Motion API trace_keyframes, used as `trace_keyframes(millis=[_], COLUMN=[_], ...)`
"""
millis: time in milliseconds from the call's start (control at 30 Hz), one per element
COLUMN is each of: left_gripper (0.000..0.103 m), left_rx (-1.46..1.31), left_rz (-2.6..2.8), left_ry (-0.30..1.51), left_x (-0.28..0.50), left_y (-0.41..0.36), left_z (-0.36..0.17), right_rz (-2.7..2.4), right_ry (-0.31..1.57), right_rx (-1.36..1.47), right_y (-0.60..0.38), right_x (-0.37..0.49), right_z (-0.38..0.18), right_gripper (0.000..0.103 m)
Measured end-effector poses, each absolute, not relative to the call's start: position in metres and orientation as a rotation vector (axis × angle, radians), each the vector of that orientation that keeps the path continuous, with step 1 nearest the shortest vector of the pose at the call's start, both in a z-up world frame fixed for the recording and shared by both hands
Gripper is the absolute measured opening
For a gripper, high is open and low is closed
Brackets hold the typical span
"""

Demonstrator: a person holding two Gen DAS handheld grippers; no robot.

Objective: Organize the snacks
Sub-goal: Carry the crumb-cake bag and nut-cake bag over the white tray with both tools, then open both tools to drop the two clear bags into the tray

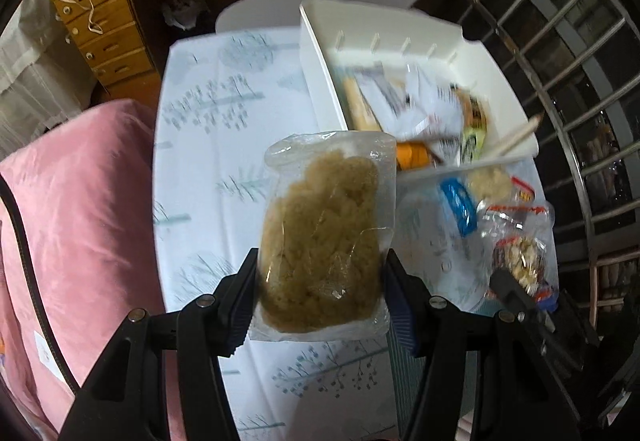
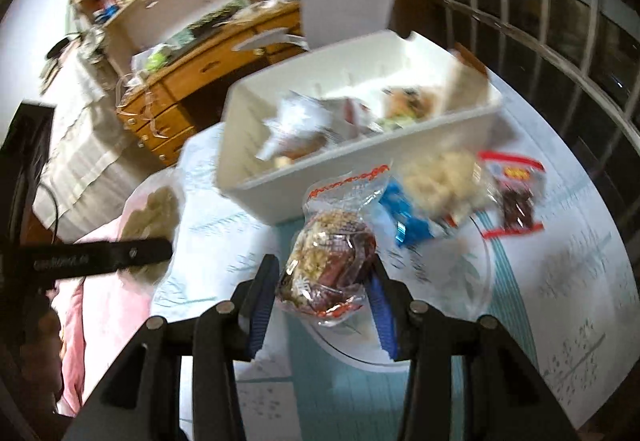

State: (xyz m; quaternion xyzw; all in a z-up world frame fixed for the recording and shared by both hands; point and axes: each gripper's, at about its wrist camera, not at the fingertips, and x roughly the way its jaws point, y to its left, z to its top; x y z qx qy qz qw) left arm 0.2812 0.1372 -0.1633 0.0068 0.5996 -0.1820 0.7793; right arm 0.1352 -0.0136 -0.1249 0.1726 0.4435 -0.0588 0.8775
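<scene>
L gripper (image 1: 320,277) grasps clear bag of tan snack (image 1: 324,233) above tablecloth (image 1: 208,129), left of white bin (image 1: 320,81). R gripper (image 2: 326,277) grips nut-mix packet (image 2: 332,261) above clear plate (image 2: 476,281), near bin's front wall.

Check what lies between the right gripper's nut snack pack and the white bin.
In the right wrist view, only bare tablecloth separates the nut snack pack in the right gripper from the white bin.

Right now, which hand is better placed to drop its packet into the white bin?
Probably right. The right gripper holds the nut packet nearer the white bin; the left gripper's floss bag sits further left.
</scene>
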Motion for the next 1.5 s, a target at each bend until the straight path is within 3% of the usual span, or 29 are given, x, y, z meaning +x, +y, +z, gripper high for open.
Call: trace_keyframes(millis=[433, 1000, 1033, 1067, 1133, 1233, 1500], left_gripper=[0.056, 0.057, 0.062, 0.075, 0.082, 0.082, 0.082], left_rx=[0.039, -0.02, -0.018, -0.017, -0.025, -0.036, -0.065], left_rz=[-0.409, -0.435, -0.434, -0.434, -0.43, -0.427, -0.398], left_ry=[1.277, 1.236, 1.24, 1.248, 1.252, 1.264, 1.292], left_x=[0.349, 0.434, 0.436, 0.438, 0.439, 0.438, 0.421], left_y=[0.111, 0.045, 0.043, 0.041, 0.04, 0.043, 0.062], left_z=[-0.132, -0.135, -0.137, -0.139, -0.141, -0.144, -0.139], right_rz=[-0.014, 0.071, 0.073, 0.074, 0.082, 0.076, 0.036], right_ry=[0.821, 0.82, 0.824, 0.828, 0.849, 0.884, 0.88], right_rx=[0.301, 0.27, 0.274, 0.28, 0.307, 0.36, 0.353], right_y=[-0.004, -0.02, -0.021, -0.022, -0.024, -0.027, -0.022], right_x=[0.191, 0.244, 0.247, 0.249, 0.252, 0.255, 0.241], right_z=[-0.098, -0.118, -0.12, -0.121, -0.125, -0.131, -0.122], right_gripper=[0.044, 0.044, 0.044, 0.045, 0.047, 0.06, 0.066])
